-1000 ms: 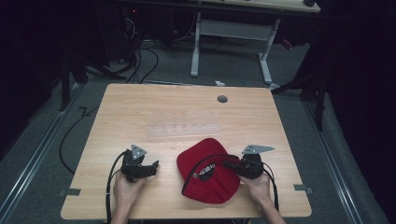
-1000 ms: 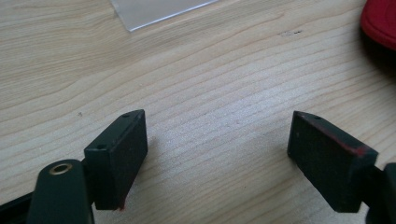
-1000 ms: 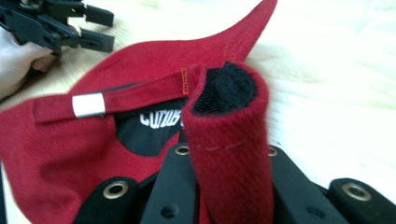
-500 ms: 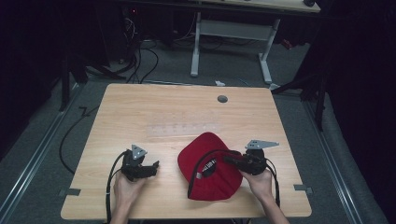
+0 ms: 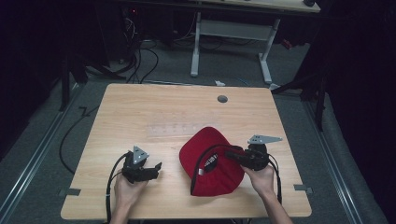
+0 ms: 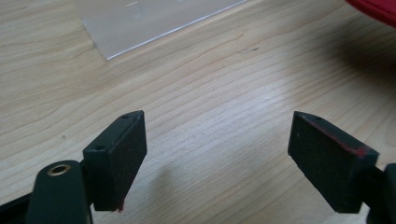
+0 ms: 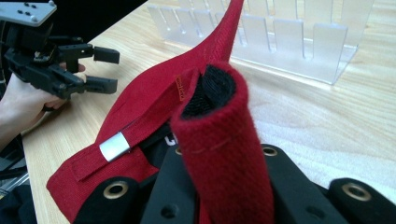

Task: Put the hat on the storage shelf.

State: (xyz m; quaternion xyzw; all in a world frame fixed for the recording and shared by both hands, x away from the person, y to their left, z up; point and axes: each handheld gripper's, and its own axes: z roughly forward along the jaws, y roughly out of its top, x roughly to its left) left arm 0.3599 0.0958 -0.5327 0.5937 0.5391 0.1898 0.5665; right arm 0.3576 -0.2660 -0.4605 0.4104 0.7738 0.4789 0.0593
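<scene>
A red cap [image 5: 212, 175] lies tilted on the wooden table [image 5: 154, 107], its dark inner band facing left. My right gripper [image 5: 232, 155] is shut on the cap's rear edge; in the right gripper view the folded red strap [image 7: 219, 135] stands up between the black jaws, and a silver buckle [image 7: 114, 146] shows on the cap [image 7: 140, 116]. My left gripper [image 5: 157, 169] rests low over the table to the left of the cap, apart from it. In the left gripper view it [image 6: 224, 158] is open, with bare wood between the jaws and the cap's rim [image 6: 376, 7] at top right.
A clear acrylic slotted rack [image 5: 180, 128] sits mid-table just beyond the cap; it also shows as the rack [image 7: 280, 37] and as a corner of the rack [image 6: 154, 18]. A grey grommet [image 5: 222, 99] is near the far edge. Desk legs and cables stand beyond the table.
The right gripper has lifted and tipped the cap's rear edge up and to the right, turning the dark inside into view. The left gripper has stayed in place, open.
</scene>
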